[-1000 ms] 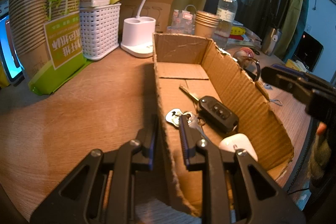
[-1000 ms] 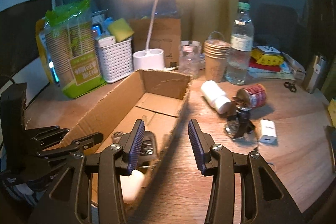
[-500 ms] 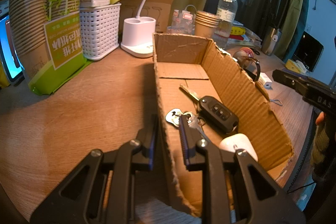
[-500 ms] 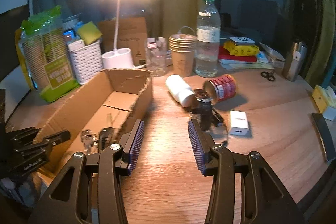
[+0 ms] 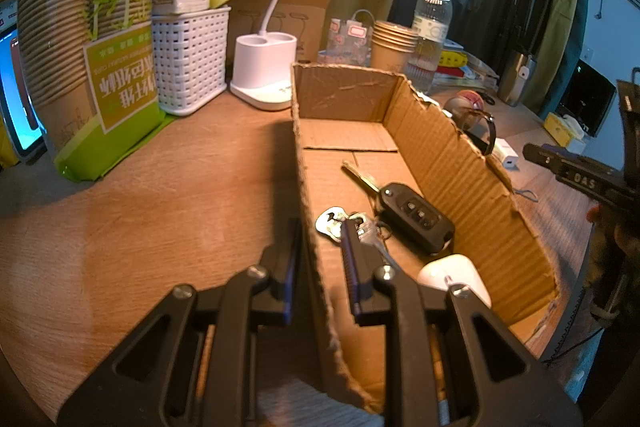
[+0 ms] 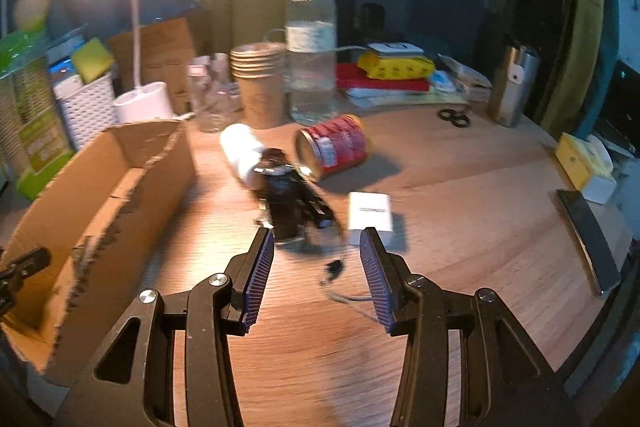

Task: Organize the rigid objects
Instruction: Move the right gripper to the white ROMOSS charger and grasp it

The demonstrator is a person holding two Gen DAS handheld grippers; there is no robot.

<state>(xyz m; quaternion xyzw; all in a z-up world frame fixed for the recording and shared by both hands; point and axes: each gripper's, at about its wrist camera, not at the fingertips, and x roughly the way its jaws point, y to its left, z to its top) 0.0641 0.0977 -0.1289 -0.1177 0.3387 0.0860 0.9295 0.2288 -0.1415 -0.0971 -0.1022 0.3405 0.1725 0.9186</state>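
My left gripper (image 5: 318, 259) is shut on the left wall of the open cardboard box (image 5: 310, 187), one finger inside and one outside. In the box lie a black car key fob (image 5: 416, 215), a silver key bunch (image 5: 352, 225) and a white rounded object (image 5: 456, 275). My right gripper (image 6: 316, 275) is open and empty, just short of a black watch (image 6: 288, 203) on the table. Beside the watch are a white charger block (image 6: 370, 213), a tipped red can (image 6: 334, 147) and a tipped white bottle (image 6: 242, 153). The box also shows at the left of the right wrist view (image 6: 132, 183).
At the back stand a white desk lamp (image 5: 264, 71), a white basket (image 5: 190, 59), a paper cup pack (image 5: 88, 39), stacked cups (image 6: 256, 83) and a water bottle (image 6: 312, 43). A steel flask (image 6: 514, 87), scissors (image 6: 454, 117), a yellow box (image 6: 576, 163) and a dark strip (image 6: 588, 239) lie to the right.
My right gripper has swung right, away from the box, and now faces the watch and charger from closer. My left gripper has stayed clamped on the box wall.
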